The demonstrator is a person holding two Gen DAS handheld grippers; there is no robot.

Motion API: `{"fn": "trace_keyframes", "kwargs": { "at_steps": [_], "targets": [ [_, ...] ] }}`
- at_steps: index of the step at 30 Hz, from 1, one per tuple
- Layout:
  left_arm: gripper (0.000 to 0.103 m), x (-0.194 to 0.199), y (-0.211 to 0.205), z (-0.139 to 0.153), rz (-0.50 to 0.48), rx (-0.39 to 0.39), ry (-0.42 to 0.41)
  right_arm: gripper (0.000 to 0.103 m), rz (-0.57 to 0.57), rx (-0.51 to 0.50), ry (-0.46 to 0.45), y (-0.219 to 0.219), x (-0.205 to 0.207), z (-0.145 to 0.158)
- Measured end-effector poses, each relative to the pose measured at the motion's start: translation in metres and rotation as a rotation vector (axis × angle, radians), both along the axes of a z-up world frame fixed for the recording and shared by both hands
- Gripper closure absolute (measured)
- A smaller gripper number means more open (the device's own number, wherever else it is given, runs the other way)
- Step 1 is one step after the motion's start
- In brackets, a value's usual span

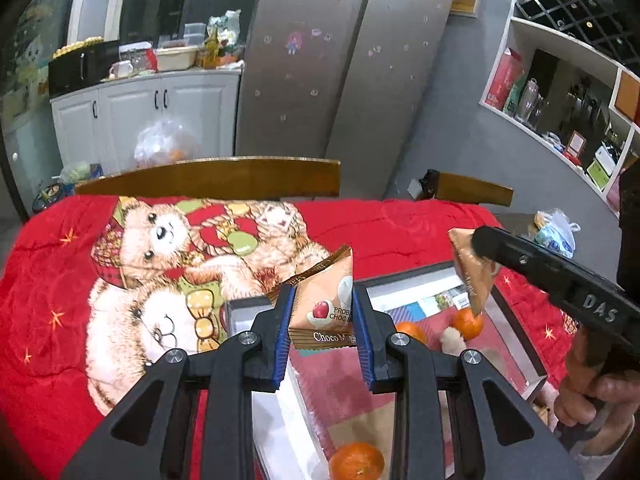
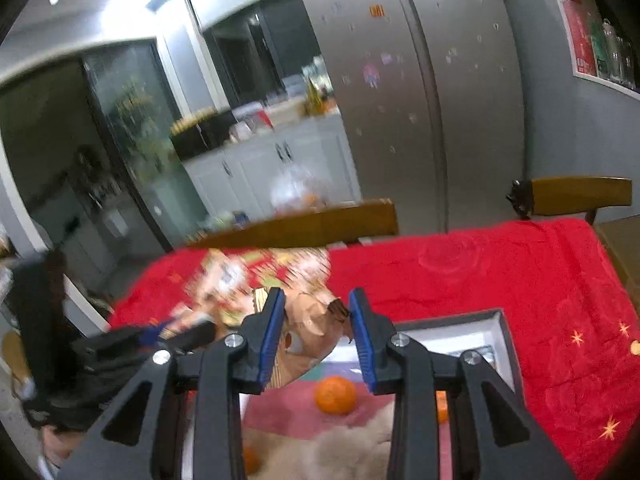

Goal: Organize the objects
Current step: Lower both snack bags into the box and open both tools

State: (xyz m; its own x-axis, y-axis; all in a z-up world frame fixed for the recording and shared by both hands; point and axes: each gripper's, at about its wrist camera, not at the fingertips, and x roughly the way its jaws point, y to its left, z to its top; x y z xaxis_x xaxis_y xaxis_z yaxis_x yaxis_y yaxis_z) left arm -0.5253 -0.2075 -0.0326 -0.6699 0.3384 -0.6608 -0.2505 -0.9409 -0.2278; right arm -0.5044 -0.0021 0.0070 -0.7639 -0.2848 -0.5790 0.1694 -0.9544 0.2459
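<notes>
Nearest, the left hand-held gripper (image 1: 322,332) has its blue pads pressed on a tan, pyramid-shaped chocolate packet (image 1: 323,312) printed with an apple. Below it, a grey-rimmed tray (image 1: 516,340) holds oranges (image 1: 356,461). To its right, the right hand-held gripper (image 2: 316,330) clamps a second, crumpled tan packet (image 2: 310,340) above that tray. Beyond both, a red bear-print cloth (image 1: 56,280) covers the counter.

This was a home kitchen and dining room. A tall steel fridge (image 1: 320,60) carried stickers, white cabinets (image 1: 152,112) held a cluttered counter with a mug (image 1: 120,69) and tubs, and wall shelves (image 1: 560,92) included a wine rack (image 1: 576,12). A table under a red bear blanket (image 1: 180,280) stood with wooden chairs (image 1: 224,178).
</notes>
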Motion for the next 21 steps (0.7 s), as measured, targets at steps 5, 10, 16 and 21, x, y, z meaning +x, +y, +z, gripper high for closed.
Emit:
{"fn": "trace_keyframes", "kwargs": {
  "at_steps": [5, 10, 16, 21],
  "targets": [
    [0.076, -0.005, 0.012, -0.018, -0.026, -0.005, -0.051, 0.07, 0.002, -0.02, -0.087, 0.008, -0.012, -0.021],
    [0.076, -0.007, 0.02, -0.031, -0.057, -0.004, -0.085, 0.07, -0.014, 0.012, -0.141, 0.009, -0.019, -0.034],
    [0.076, -0.01, 0.02, -0.038, -0.066, 0.015, -0.113, 0.07, -0.054, 0.028, -0.198, 0.014, -0.029, -0.05],
    [0.076, -0.014, 0.021, -0.044, -0.053, -0.002, -0.132, 0.07, -0.065, 0.01, -0.228, 0.02, -0.032, -0.057]
  ]
}}
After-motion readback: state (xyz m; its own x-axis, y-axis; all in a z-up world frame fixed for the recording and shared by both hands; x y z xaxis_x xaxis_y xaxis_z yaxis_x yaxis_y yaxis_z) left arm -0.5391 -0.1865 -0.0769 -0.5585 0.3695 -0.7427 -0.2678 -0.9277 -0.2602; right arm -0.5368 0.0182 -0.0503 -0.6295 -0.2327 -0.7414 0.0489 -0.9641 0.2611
